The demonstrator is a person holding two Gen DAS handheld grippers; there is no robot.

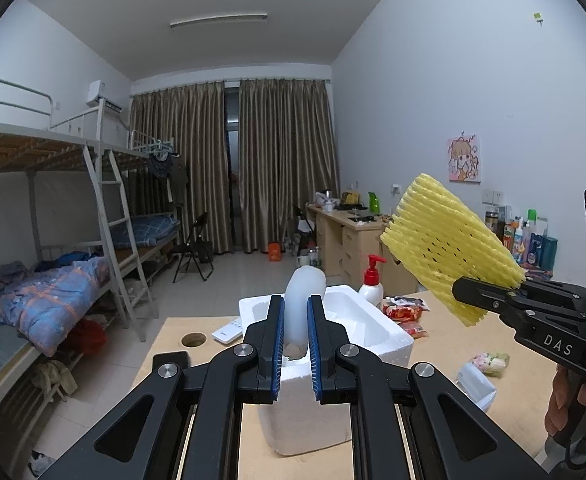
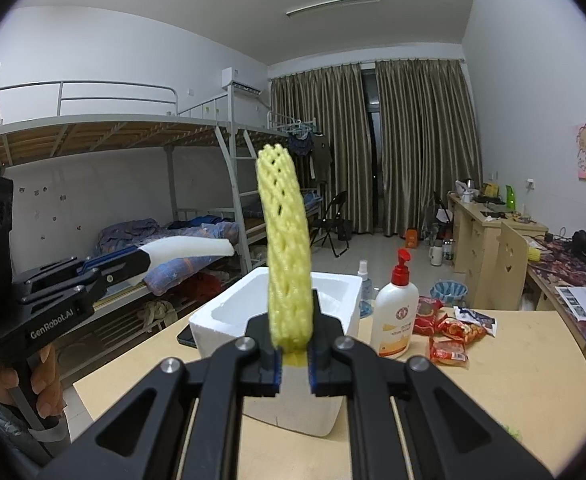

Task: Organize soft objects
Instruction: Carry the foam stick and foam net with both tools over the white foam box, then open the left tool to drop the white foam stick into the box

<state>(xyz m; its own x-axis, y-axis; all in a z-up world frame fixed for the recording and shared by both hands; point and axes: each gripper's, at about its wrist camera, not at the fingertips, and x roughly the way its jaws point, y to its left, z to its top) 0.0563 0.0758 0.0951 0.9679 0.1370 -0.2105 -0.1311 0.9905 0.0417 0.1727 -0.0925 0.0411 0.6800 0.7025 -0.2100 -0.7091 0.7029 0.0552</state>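
Note:
My left gripper [image 1: 296, 322] is shut on a white foam sheet [image 1: 304, 296] and holds it upright above the white styrofoam box [image 1: 389, 336]. From the right wrist view that sheet [image 2: 185, 252] sticks out of the left gripper [image 2: 145, 262] at the left. My right gripper [image 2: 291, 344] is shut on a yellow foam fruit net [image 2: 285, 248], held upright over the styrofoam box [image 2: 333, 296]. In the left wrist view the net [image 1: 449, 248] and right gripper [image 1: 489, 300] hang at the right, above the table.
On the wooden table [image 2: 513, 368] stand a lotion pump bottle [image 2: 395, 316], red snack packets [image 2: 449, 336] and a phone [image 2: 185, 336]. A remote [image 1: 229, 330], a table hole [image 1: 193, 339] and a small white packet [image 1: 477, 384] lie near the box. Bunk beds are left, desks right.

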